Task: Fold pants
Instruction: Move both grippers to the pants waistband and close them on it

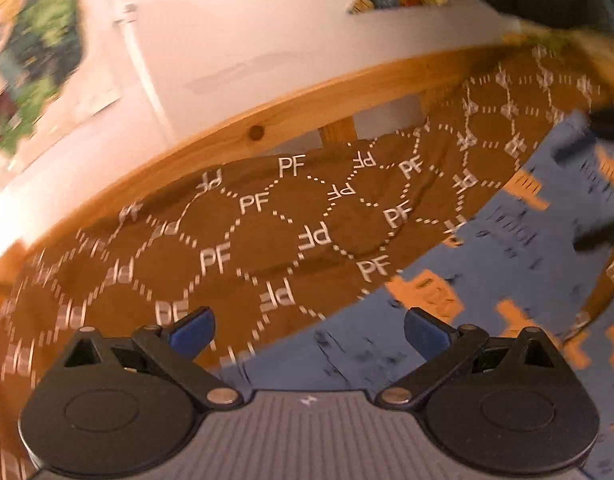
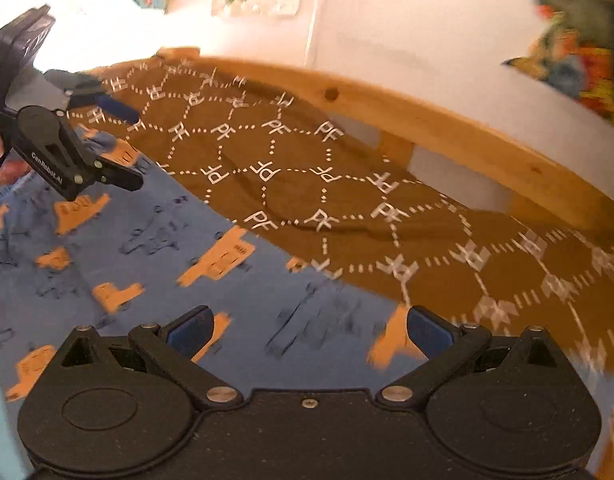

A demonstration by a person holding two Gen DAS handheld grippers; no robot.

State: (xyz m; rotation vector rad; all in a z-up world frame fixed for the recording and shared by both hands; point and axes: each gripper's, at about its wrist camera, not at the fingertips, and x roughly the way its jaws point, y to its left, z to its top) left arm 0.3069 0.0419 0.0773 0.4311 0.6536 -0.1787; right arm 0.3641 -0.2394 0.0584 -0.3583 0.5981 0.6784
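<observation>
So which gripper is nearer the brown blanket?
Left, slightly. The left gripper has one finger over the blanket edge; the right gripper is over the blue fabric, just short of it.

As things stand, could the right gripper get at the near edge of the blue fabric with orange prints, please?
Probably yes: the right gripper has its jaws open right above the blue fabric with orange prints, with nothing between them; the left gripper is off to the side.

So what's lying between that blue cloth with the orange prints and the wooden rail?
A brown blanket with white PF letters fills that stretch, from the blue cloth up to the wooden rail. Both wrist views show it.
</observation>
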